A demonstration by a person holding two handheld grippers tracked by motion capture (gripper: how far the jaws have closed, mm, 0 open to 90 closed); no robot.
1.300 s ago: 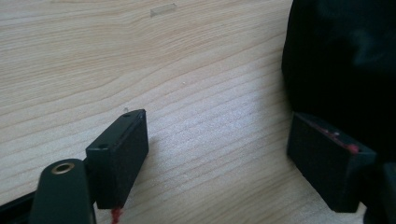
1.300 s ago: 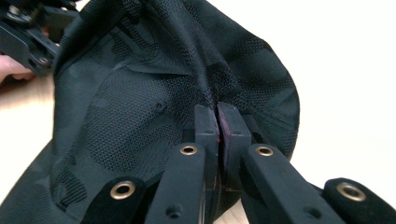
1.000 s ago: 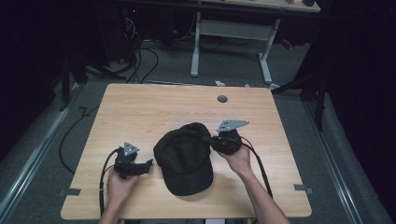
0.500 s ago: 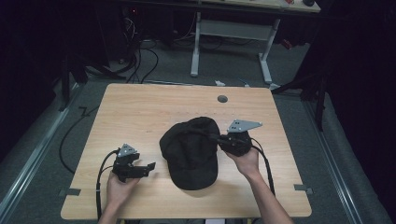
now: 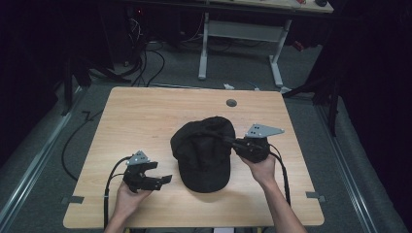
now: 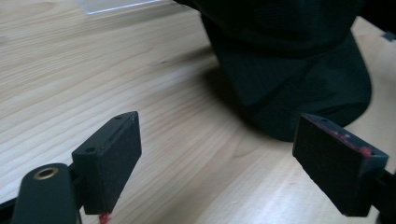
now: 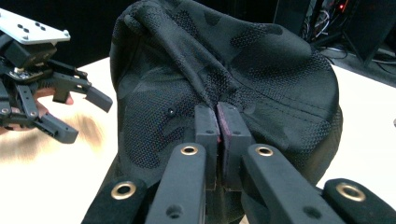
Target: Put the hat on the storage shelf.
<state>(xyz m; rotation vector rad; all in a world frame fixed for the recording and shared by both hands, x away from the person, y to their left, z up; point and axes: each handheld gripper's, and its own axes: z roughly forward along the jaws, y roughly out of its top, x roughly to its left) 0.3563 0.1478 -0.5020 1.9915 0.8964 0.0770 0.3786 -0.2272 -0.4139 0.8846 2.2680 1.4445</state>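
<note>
The left tool (image 5: pixel 164 179), made of hard black plastic with flat block-shaped tips, sits low at the near left of the pale wooden table (image 5: pixel 145 116). Its jaws are spread wide with nothing between them. In the left gripper view the wood shows long brown grain lines, and the stiff curved brim of the cap lies just past the tips, not touching them.

The soft black cloth cap (image 5: pixel 204 153) rests in the middle of the table, brim toward the person. Its round top is a bumpy mesh weave with a faint darker patchy pattern and raised seams.

The right tool (image 5: pixel 228 141) is at the cap's right side. In the right gripper view its jaws are pressed together on a pinched fold of the cap's cloth, with red pads showing between them. A grey three-cornered metal plate (image 5: pixel 262 130) sits on top of it.

Farther back, a small round dark hole (image 5: pixel 231 103) is set in the table.

Compared with half a second ago, the cap lies a bit more to the right, and the left tool has stayed about where it was.
</note>
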